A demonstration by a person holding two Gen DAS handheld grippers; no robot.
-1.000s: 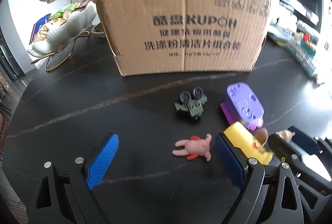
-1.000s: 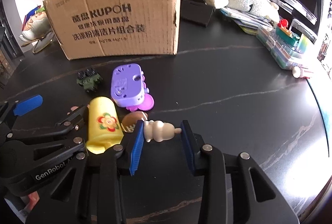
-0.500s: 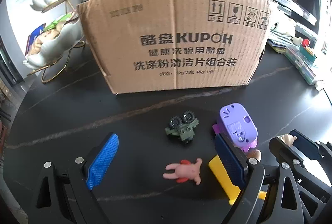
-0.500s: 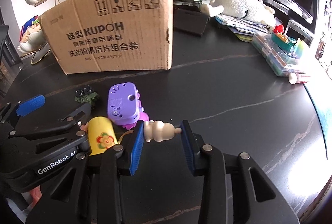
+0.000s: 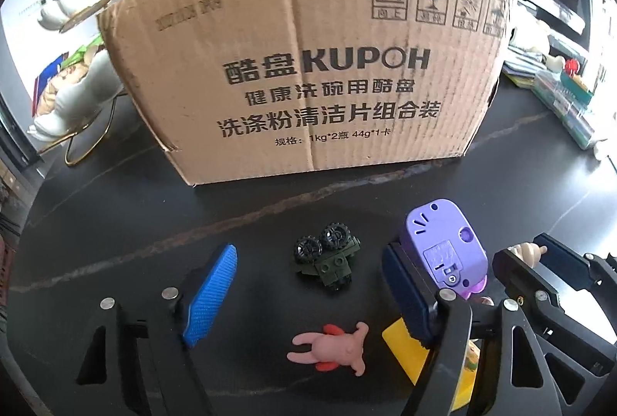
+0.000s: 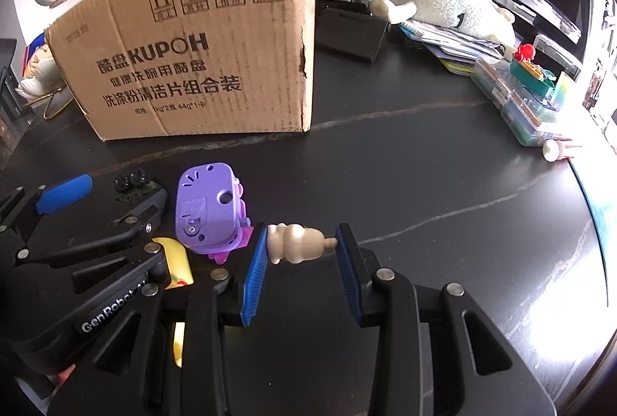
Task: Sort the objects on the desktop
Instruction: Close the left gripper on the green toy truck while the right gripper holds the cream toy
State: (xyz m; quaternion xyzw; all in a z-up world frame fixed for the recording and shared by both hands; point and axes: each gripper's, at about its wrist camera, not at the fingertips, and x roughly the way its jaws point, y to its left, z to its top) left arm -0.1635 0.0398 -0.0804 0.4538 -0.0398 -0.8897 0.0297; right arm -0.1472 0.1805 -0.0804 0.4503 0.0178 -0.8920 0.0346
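Note:
My left gripper (image 5: 308,294) hangs over the black table with its jaws closing and nothing pressed between the pads. Beneath the gap lie a green toy truck (image 5: 327,261) and a pink figure (image 5: 331,346). Its right pad sits beside a purple toy (image 5: 443,250) and a yellow toy (image 5: 405,350). My right gripper (image 6: 300,261) is shut on a beige figurine (image 6: 299,242), held above the table just right of the purple toy (image 6: 206,207). A cardboard box (image 5: 308,68) stands behind the toys.
A white shell-shaped dish on a gold wire stand (image 5: 73,99) sits left of the box. At the right of the table are clear plastic cases (image 6: 532,107), a stack of papers, a white plush animal (image 6: 455,7) and a black case (image 6: 347,34).
Both grippers have moved toward the cardboard box, which looks larger now. The left jaws have narrowed. The right gripper still holds the beige figurine.

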